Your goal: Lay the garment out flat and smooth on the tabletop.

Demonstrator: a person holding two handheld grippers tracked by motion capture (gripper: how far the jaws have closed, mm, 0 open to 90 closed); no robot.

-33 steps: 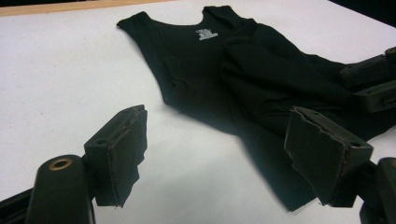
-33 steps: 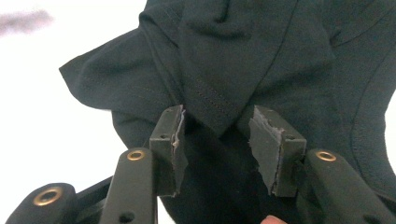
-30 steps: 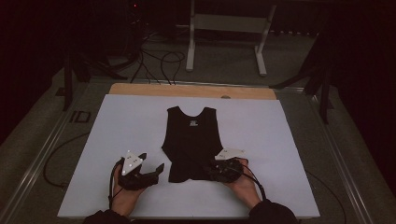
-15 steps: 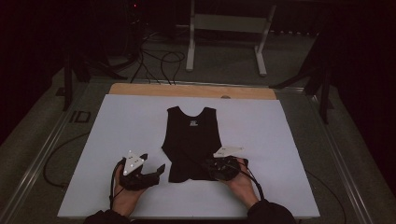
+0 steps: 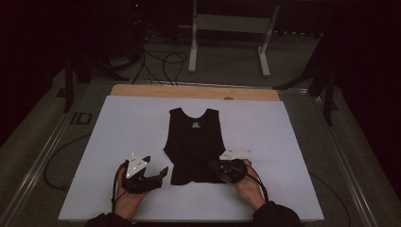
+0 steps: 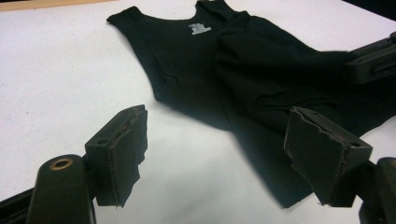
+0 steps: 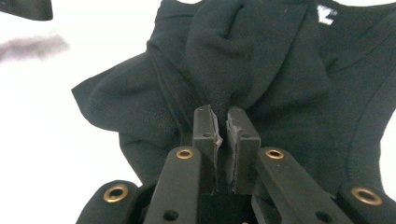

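Note:
A black sleeveless top [image 5: 195, 142] lies flat on the white table, neck toward the far side. My right gripper [image 5: 216, 165] is at its lower right hem. In the right gripper view its jaws have just been closing and now pinch a bunched fold of the top [image 7: 280, 70] between the pads of the right gripper [image 7: 223, 119]. My left gripper [image 5: 156, 165] rests on the table just left of the lower left hem. In the left gripper view the left gripper [image 6: 217, 114] stands wide open, with the hem corner of the top [image 6: 187, 60] lying near its right pad [image 6: 322, 149].
The white tabletop [image 5: 118, 132] ends at a wooden strip [image 5: 189, 91] on the far side. Beyond it a metal stand [image 5: 231, 28] and loose cables [image 5: 156, 61] sit on the dark floor. Metal rails [image 5: 42, 151] run along the table's sides.
The right gripper's jaws have closed on the lower right hem, and the fabric there has bunched up. The left gripper has stayed where it was, open.

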